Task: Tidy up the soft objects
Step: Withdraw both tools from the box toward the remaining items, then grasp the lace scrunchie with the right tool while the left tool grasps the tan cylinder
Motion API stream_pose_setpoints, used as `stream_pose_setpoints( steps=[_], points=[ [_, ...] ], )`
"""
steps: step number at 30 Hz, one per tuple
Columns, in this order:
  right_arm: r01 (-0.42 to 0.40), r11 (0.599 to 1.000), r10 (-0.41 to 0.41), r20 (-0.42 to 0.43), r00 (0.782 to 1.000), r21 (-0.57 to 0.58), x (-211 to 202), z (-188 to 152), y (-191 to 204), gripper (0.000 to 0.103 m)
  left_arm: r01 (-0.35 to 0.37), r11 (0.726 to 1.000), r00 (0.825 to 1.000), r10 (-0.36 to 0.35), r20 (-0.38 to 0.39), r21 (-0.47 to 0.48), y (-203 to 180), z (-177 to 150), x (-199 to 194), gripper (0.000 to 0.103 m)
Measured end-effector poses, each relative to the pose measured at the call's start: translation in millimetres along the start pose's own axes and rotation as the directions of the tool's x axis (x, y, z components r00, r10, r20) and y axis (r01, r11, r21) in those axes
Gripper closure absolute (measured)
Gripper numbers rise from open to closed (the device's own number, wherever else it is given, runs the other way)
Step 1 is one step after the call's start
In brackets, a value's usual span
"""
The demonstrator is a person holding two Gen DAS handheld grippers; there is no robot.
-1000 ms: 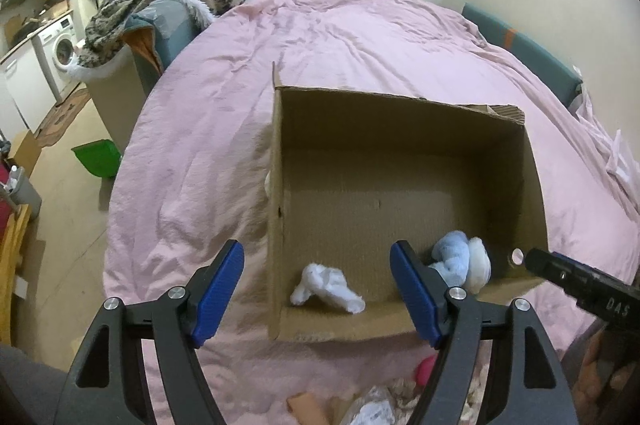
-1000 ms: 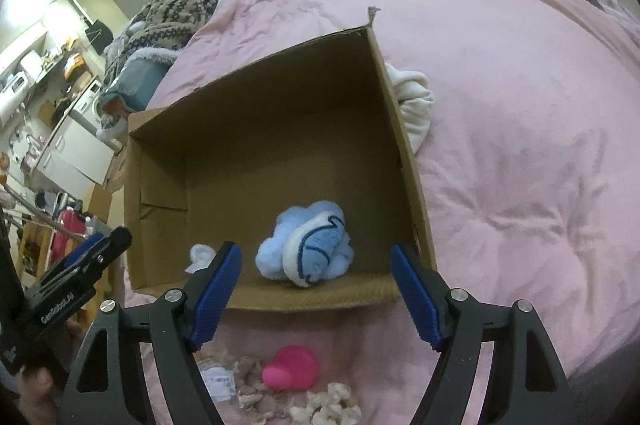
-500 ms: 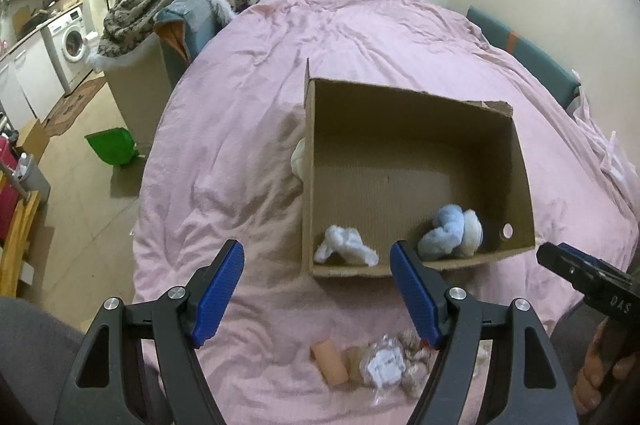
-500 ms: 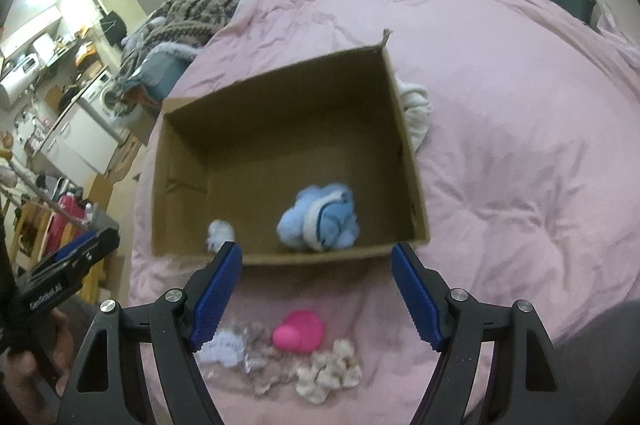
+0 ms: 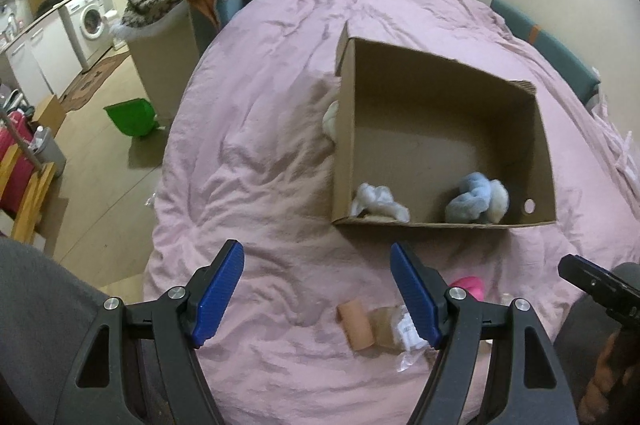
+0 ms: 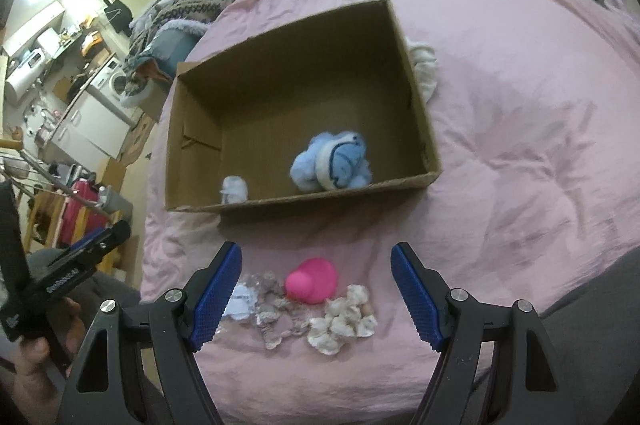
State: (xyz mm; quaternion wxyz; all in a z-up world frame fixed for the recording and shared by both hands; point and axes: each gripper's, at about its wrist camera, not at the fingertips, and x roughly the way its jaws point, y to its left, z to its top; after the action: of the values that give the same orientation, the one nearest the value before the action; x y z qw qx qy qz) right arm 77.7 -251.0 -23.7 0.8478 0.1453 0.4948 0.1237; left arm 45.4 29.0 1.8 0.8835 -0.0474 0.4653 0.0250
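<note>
1. Pink bedding [image 6: 520, 129] covers the bed and carries everything in play.
2. An open cardboard box [image 6: 420, 113] sits on it, with a blue and white plush toy [image 6: 332, 163] near its front wall and a small white soft piece [image 6: 234, 189] in the front corner.
3. On the bedding in front of the box lie a pink soft toy [image 6: 312, 279], a cluster of cream puffs [image 6: 344, 321], a greyish bundle [image 6: 276, 317] and a tan roll [image 5: 356, 325].
4. A white cloth [image 6: 424, 73] lies against the box's outer side.
5. Left claw [image 5: 316, 293] and right claw [image 6: 316, 293] both stand wide apart above the bedding, holding nothing.
6. A washing machine [image 5: 90, 21] stands in the background kitchen.
</note>
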Motion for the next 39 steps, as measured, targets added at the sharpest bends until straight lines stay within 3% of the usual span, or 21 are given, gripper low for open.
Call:
stream_pose_setpoints(
  steps=[6,9,12,18,21,26,29,33,39],
  points=[
    [-0.074,0.994,0.086,-0.162,0.983,0.083,33,-9,-7,0.022,-0.004,0.999,0.999,0.002,-0.035,-0.037,6,-1,12,0.03],
    [-0.018,0.995,0.04,-0.212,0.976,0.102,46,-12,-13,0.022,-0.001,0.999,0.998,-0.001,-0.056,-0.044,5,-1,18,0.03],
    [0.049,0.992,-0.012,-0.297,0.955,0.116,65,-16,-20,0.022,0.001,0.999,0.998,-0.004,-0.07,-0.046,3,-1,23,0.03],
    [0.076,0.984,-0.007,-0.395,0.919,0.161,92,-21,-29,0.024,0.002,0.999,0.996,-0.005,-0.091,-0.043,2,-1,30,0.03],
    [0.09,0.989,-0.031,-0.433,0.901,0.117,104,-27,-22,0.033,0.004,0.999,0.995,-0.01,-0.103,-0.054,4,-1,33,0.03],
    [0.192,0.981,-0.176,-0.467,0.866,-0.012,121,-35,-11,0.066,-0.011,0.998,0.992,0.004,-0.122,-0.061,7,-2,39,0.03],
    [0.201,0.98,-0.183,-0.46,0.869,-0.012,118,-36,-13,0.079,-0.011,0.996,0.99,0.0,-0.139,-0.083,13,-3,42,0.03],
    [0.161,0.986,-0.126,-0.424,0.897,0.047,106,-31,-17,0.081,-0.012,0.993,0.989,-0.006,-0.149,-0.121,19,-2,43,0.03],
    [-0.013,0.992,0.052,-0.304,0.951,0.129,70,-19,-14,0.081,-0.014,0.99,0.987,-0.01,-0.16,-0.143,24,-3,44,0.03]
  ],
)
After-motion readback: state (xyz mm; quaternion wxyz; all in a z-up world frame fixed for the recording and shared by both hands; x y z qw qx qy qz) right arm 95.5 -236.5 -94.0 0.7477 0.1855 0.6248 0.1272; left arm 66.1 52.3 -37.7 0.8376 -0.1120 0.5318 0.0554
